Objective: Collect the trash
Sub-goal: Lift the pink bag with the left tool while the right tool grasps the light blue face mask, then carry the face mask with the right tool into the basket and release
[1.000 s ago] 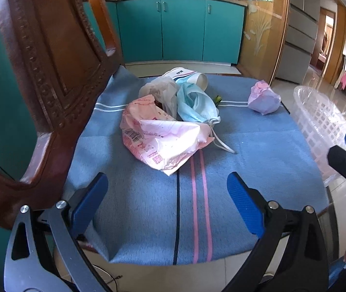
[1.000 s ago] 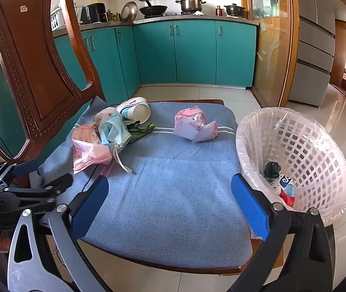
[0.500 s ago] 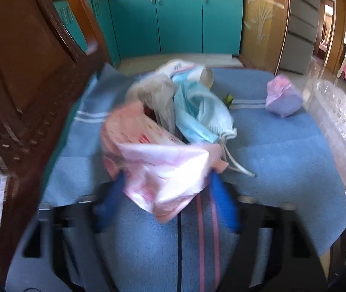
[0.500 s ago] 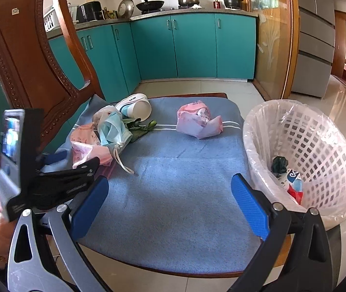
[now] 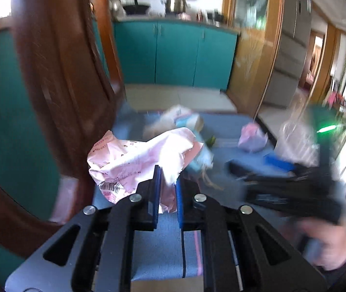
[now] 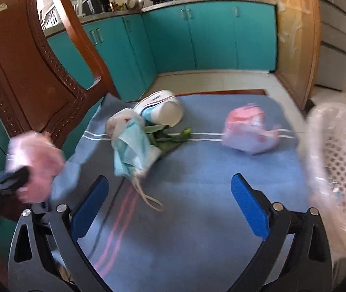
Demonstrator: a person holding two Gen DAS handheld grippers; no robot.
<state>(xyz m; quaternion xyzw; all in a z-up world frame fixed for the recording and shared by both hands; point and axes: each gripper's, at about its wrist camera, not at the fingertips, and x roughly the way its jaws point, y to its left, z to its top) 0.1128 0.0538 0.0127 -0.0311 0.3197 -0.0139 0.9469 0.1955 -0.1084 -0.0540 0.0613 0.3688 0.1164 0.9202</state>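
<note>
A crumpled pink plastic bag [image 5: 138, 155] hangs lifted off the blue cloth [image 6: 197, 194], and my left gripper [image 5: 166, 185] is closing its jaws on the bag's lower edge. In the right wrist view the same pink bag [image 6: 34, 165] is a blur at the far left. My right gripper [image 6: 168, 178] is open and low over the cloth, just in front of a light blue face mask [image 6: 131, 143] whose string trails between the fingers. A white paper cup [image 6: 165, 112], green leaves [image 6: 170, 137] and a small pink-lilac bag [image 6: 248, 131] lie further back.
A white mesh basket [image 6: 338, 150] with a plastic liner stands off the cloth's right edge. A carved wooden chair back [image 6: 26, 73] rises on the left. Teal cabinets [image 6: 209, 36] and tiled floor lie behind.
My left gripper went from wide open to closed on the pink bag and lifted it off the cloth. My right gripper moved left, towards the mask, and the basket slid to the frame's right edge.
</note>
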